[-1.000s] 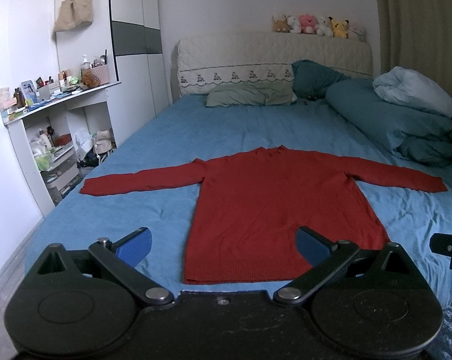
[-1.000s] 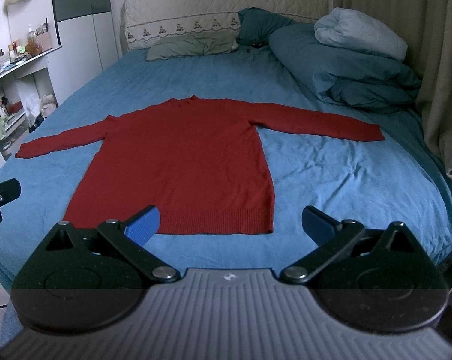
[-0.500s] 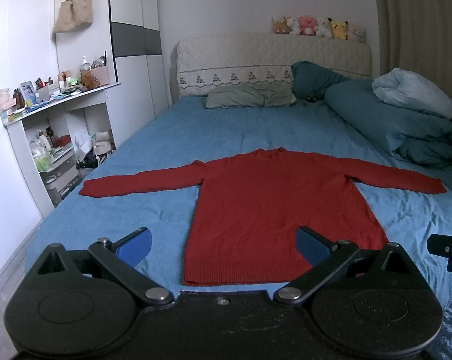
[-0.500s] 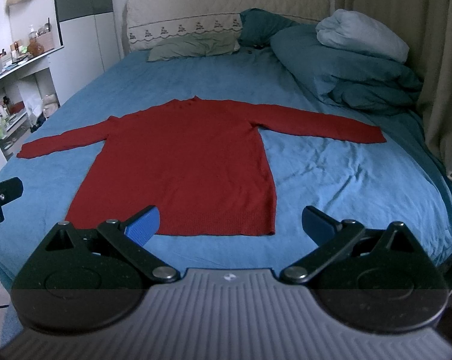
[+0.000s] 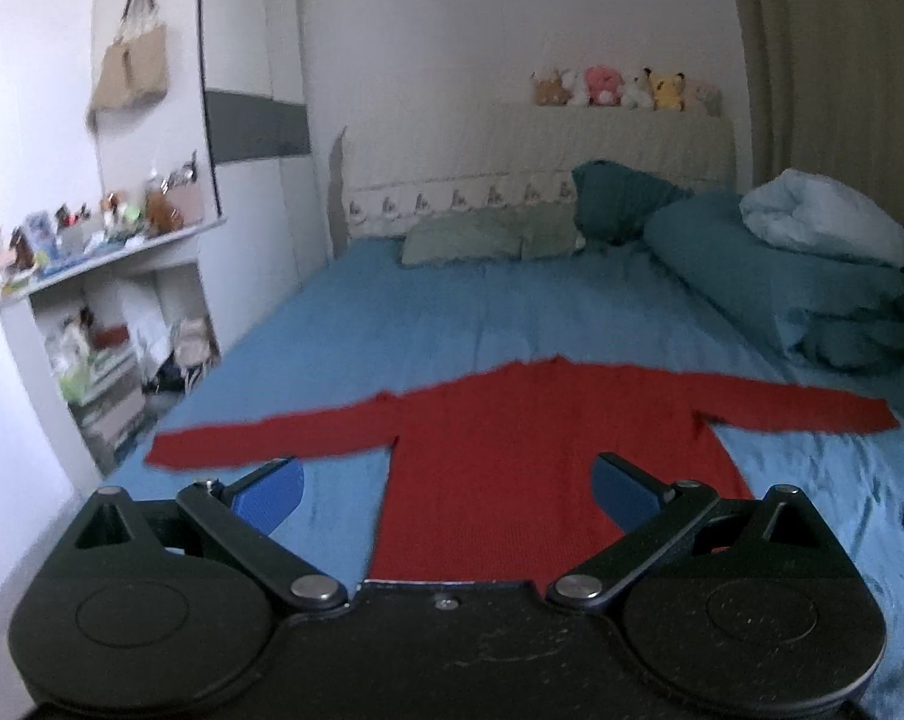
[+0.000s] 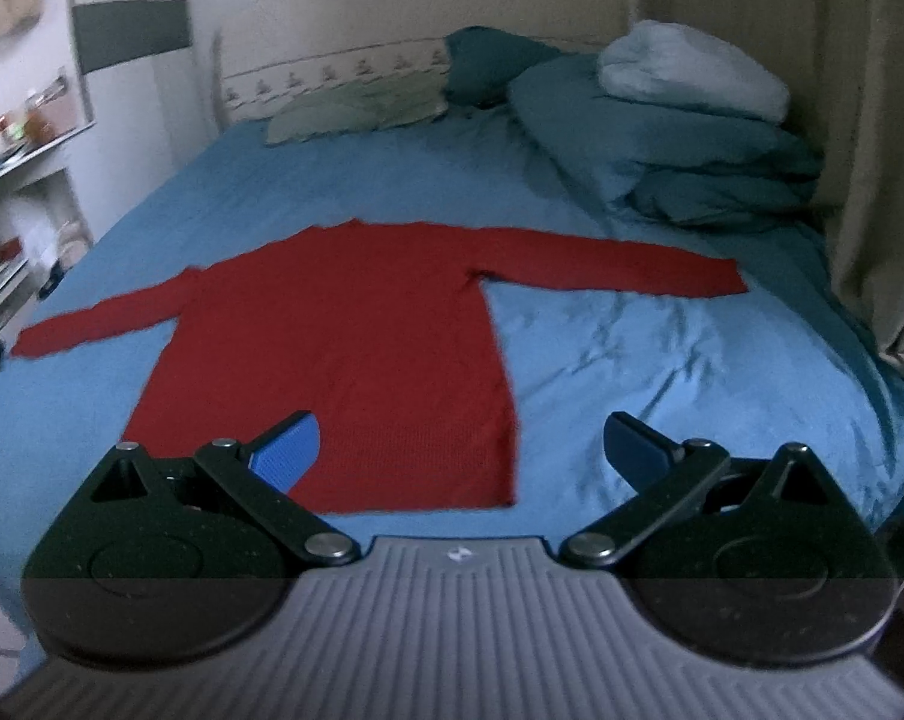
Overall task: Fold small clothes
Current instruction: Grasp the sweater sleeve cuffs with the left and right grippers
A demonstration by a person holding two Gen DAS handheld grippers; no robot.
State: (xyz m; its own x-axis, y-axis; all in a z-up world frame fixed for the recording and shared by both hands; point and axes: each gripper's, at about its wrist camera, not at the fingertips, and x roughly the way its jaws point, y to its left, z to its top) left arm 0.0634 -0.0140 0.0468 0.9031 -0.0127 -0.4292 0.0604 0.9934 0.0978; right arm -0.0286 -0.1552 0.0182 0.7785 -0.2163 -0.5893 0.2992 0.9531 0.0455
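A red long-sleeved sweater point(image 5: 511, 450) lies flat on the blue bed point(image 5: 481, 324), front down toward me, both sleeves stretched out sideways. It also shows in the right wrist view point(image 6: 344, 348). My left gripper point(image 5: 446, 489) is open and empty, held above the sweater's lower left part near the hem. My right gripper point(image 6: 460, 450) is open and empty, above the hem's right part. Both hover apart from the cloth.
Folded teal duvets point(image 5: 799, 294) with a pale blanket point(image 5: 823, 219) lie on the bed's right side. Pillows point(image 5: 487, 234) lie at the headboard. A cluttered shelf unit point(image 5: 92, 312) stands left of the bed. A curtain point(image 6: 871, 120) hangs at the right.
Both grippers have moved forward and tilted up over the bed; the sweater sits lower and closer in both views. The jaws stay open. The sweater has not moved.
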